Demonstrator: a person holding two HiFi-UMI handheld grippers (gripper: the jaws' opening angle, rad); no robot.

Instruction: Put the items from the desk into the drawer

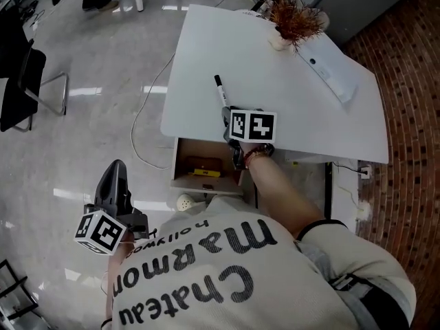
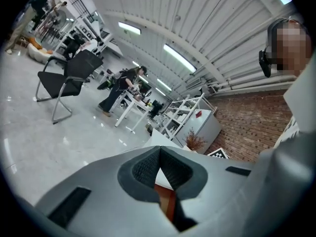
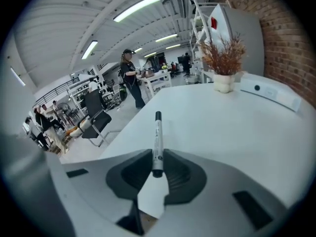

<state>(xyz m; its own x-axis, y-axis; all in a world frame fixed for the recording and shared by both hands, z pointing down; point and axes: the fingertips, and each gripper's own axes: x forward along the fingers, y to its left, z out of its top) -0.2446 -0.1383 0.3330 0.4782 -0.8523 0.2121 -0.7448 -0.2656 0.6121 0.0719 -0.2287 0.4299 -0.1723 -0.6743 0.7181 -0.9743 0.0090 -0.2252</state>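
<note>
A black-and-white marker pen [image 1: 220,90] lies out over the white desk [image 1: 289,95], its near end clamped between the pads of my right gripper [image 1: 226,113]. In the right gripper view the marker [image 3: 157,139] runs straight away from the right gripper [image 3: 157,170], which is shut on it. Below the desk's front edge the wooden drawer [image 1: 177,162] stands open with a yellow-and-brown item [image 1: 203,166] inside. My left gripper [image 1: 118,168] hangs over the floor, left of the drawer. In its own view the left gripper [image 2: 159,153] is shut, nothing between the pads.
A dried plant in a white pot [image 1: 293,19] and a long white device [image 1: 331,72] sit at the desk's far side. A cable [image 1: 146,119] trails on the floor left of the desk. A black chair [image 1: 24,88] stands far left; a brick wall is on the right.
</note>
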